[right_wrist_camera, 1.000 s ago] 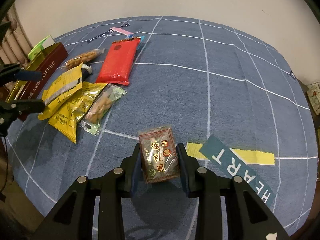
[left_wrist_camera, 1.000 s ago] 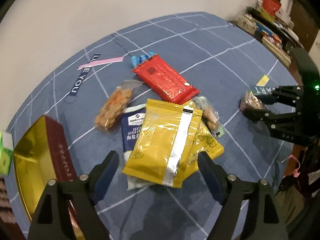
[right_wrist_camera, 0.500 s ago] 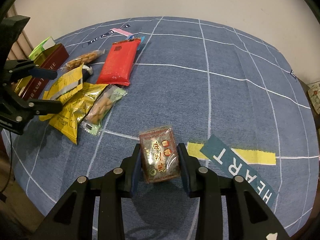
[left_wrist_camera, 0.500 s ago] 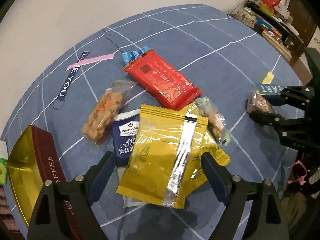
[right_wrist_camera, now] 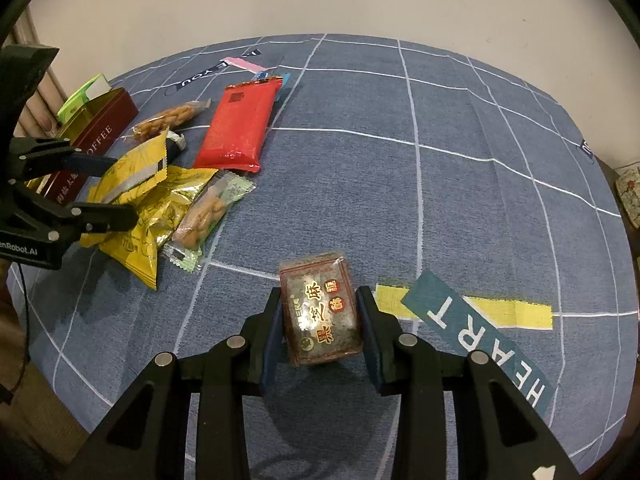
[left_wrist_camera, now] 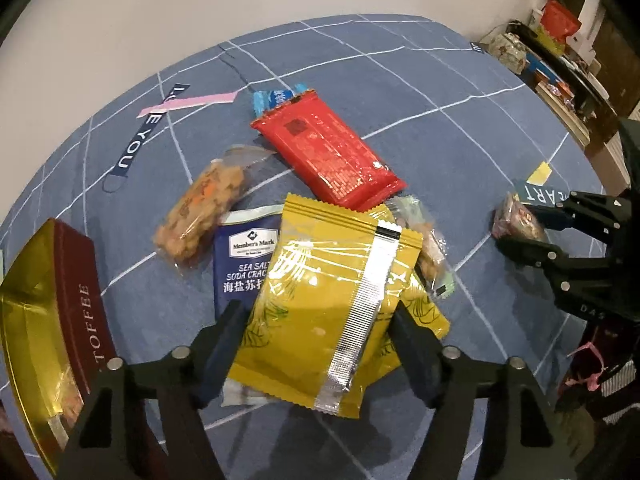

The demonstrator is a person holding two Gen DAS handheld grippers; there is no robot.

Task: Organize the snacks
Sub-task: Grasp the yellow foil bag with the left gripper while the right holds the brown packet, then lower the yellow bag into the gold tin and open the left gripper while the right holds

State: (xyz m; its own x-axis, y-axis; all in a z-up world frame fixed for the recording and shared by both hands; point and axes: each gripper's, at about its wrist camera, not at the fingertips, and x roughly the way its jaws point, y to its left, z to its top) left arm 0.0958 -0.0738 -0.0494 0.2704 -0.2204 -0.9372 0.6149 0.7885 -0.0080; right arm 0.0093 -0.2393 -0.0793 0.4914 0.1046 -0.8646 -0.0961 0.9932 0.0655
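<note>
A yellow packet [left_wrist_camera: 320, 300] tops a pile of snacks on the blue tablecloth. My left gripper [left_wrist_camera: 316, 320] straddles it and its jaws are closing; the pads touch both side edges. In the right wrist view the yellow packet [right_wrist_camera: 132, 172] bows up between the fingers of the left gripper [right_wrist_camera: 118, 190]. Under it lie a second yellow packet [left_wrist_camera: 424, 312] and a blue cracker packet [left_wrist_camera: 240, 264]. My right gripper [right_wrist_camera: 320, 320] is shut on a dark sesame cake packet [right_wrist_camera: 320, 312] near the HEART lettering.
A red packet [left_wrist_camera: 332, 156], a clear bag of nuts [left_wrist_camera: 200, 216] and a green-edged nut bag [right_wrist_camera: 212, 212] ring the pile. An open gold toffee tin [left_wrist_camera: 84, 292] stands at the left with a green box [right_wrist_camera: 84, 92] behind it. Cluttered shelves [left_wrist_camera: 560, 60] lie beyond the table's right edge.
My left gripper has come closer over the yellow packet and its jaws have narrowed onto the packet's sides. The right gripper and the sesame packet have stayed put.
</note>
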